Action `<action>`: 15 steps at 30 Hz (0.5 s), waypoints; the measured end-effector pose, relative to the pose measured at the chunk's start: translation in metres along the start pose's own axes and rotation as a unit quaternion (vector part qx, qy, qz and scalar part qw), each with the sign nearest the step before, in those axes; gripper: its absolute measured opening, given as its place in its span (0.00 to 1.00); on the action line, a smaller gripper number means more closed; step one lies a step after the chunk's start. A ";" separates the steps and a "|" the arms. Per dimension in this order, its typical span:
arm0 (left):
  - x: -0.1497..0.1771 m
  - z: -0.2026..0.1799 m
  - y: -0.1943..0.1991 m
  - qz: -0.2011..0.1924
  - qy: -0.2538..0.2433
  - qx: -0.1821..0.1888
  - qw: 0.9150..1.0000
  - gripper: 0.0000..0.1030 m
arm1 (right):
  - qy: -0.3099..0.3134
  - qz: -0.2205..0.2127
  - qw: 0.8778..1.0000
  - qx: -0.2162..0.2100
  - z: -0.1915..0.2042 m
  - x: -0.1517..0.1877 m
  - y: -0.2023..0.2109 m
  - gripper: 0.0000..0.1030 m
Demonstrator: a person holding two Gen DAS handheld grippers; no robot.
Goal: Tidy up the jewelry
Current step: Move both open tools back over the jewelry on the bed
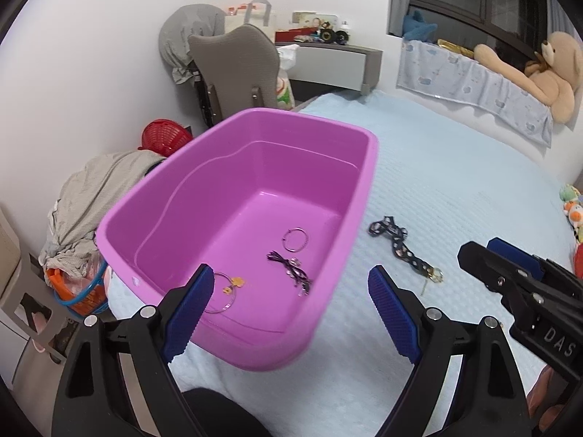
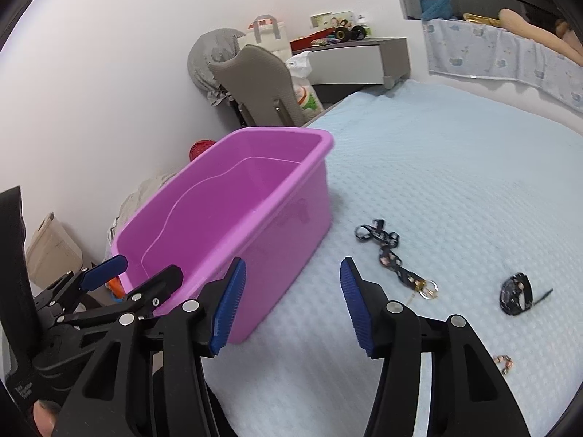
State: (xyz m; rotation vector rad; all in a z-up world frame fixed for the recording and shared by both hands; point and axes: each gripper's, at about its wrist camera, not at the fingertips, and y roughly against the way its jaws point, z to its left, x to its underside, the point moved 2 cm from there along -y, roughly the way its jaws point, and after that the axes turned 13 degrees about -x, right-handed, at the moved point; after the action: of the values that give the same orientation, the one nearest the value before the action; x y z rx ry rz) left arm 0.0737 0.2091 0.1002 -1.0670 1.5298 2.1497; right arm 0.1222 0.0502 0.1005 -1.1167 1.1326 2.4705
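Bed with pale blue textured cover (image 2: pixel 419 167): carries purple plastic tub (image 2: pixel 277 240), black patterned lanyard with metal rings (image 2: pixel 391 258) just beside it, black wristwatch (image 2: pixel 515 293) (well apart), small pinkish chain piece (image 2: pixel 503 361).

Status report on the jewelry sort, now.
Left tool open, empty; right tool open, empty. Three pieces in pink tub. Lanyard, black watch, small chain still on bed. Nothing blocking.

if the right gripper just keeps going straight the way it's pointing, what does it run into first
Probably just the bed cover. The right gripper is open and empty, aimed at bare fabric between the purple tub and the patterned lanyard. Depth is uncertain, but neither seems squarely in line.
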 end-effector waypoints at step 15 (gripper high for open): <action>0.029 -0.061 0.014 0.012 -0.044 0.038 0.998 0.82 | -0.052 -0.013 0.997 0.053 -0.059 0.060 0.056 0.52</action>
State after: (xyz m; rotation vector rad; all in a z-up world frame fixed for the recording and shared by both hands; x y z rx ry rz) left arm 0.0691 0.1438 0.0792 -0.9213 1.5799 2.1060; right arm 0.0879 -0.0380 0.0646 -0.9567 1.1970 2.3873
